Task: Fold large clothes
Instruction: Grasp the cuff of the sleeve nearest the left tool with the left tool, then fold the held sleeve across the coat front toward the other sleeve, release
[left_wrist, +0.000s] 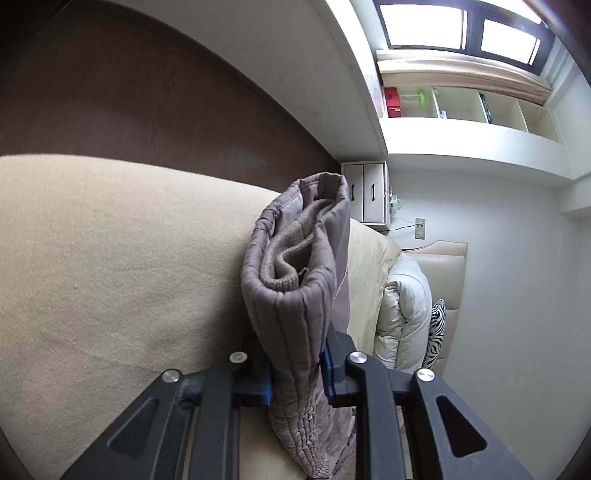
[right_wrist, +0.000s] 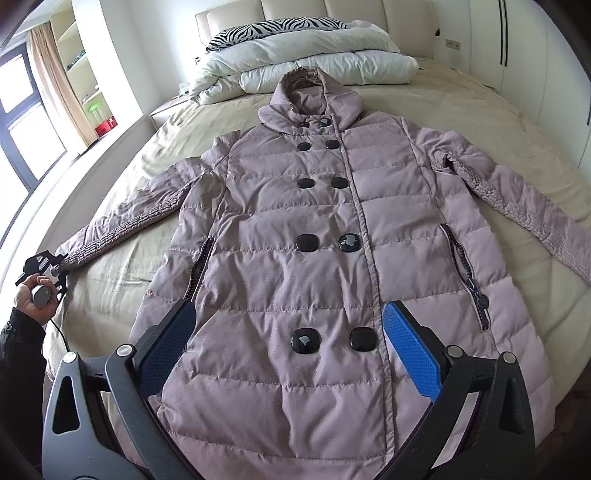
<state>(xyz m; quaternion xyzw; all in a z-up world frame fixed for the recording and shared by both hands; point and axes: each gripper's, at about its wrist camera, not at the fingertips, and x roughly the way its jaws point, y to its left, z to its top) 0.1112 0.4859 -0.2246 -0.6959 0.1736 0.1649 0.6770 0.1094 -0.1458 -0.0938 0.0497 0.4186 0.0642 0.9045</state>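
The left gripper (left_wrist: 297, 373) is squeezed tight on the cuff (left_wrist: 295, 266) of the coat's sleeve. The blue pads (left_wrist: 327, 363) press on the puffy cloth from both sides, and the cuff sticks out just past them. The right gripper (right_wrist: 288, 332) is wide open and holds nothing. It hangs just over the bottom part of the coat (right_wrist: 325, 221), with a row of black buttons (right_wrist: 304, 341) showing between its two fingers.

The coat lies flat on the bed (right_wrist: 129, 177), front side up and buttoned. Its hood (right_wrist: 314, 88) is far from the right gripper, near the white blanket (right_wrist: 314, 51). One sleeve (right_wrist: 129, 218) runs out to the left gripper at the bed's edge. The other sleeve (right_wrist: 517, 192) lies spread on the far side of the right gripper.

The coat looks soft and puffy, and probably light for its size. The cloth looks smooth, so it may slip. It is floppy and will likely sag and puff back up. Good spots to grab are the cuffs, the bottom hem and the shoulder seams, where the cloth is thick.
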